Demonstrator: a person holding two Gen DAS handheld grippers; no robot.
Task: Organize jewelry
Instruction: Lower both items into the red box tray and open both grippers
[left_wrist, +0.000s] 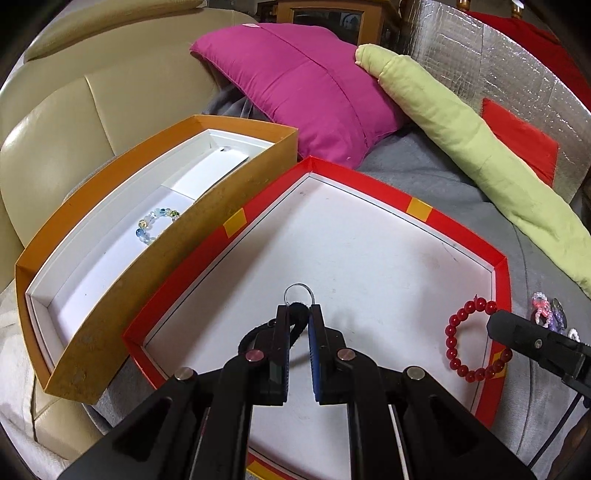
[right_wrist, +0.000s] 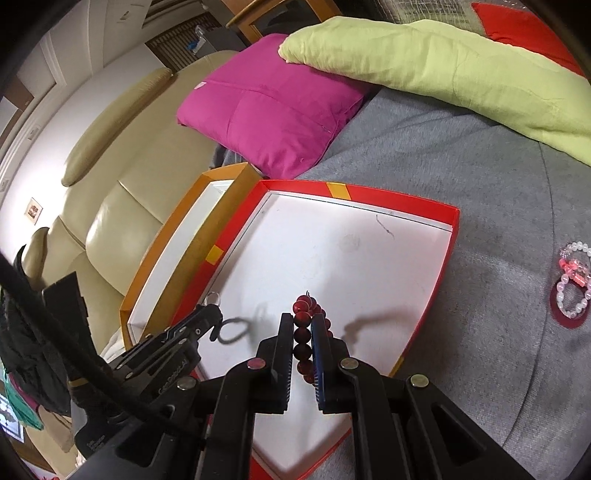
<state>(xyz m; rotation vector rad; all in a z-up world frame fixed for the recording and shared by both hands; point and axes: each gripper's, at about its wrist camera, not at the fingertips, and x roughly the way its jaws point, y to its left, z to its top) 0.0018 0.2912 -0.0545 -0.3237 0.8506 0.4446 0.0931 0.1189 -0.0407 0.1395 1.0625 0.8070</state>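
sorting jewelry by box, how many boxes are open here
2: an orange box holding a pale beaded bracelet, and beside it a red box. Others may lie out of view.

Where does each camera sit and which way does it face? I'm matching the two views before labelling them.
Left wrist: on the left gripper, looking down along its fingers into the red tray; it pinches a black cord with a ring; the right gripper's tip shows at right.
Right wrist: on the right gripper, facing the same tray, clamped on the red bead bracelet; the left gripper enters at left.
Shared: red tray, orange box, magenta pillow.
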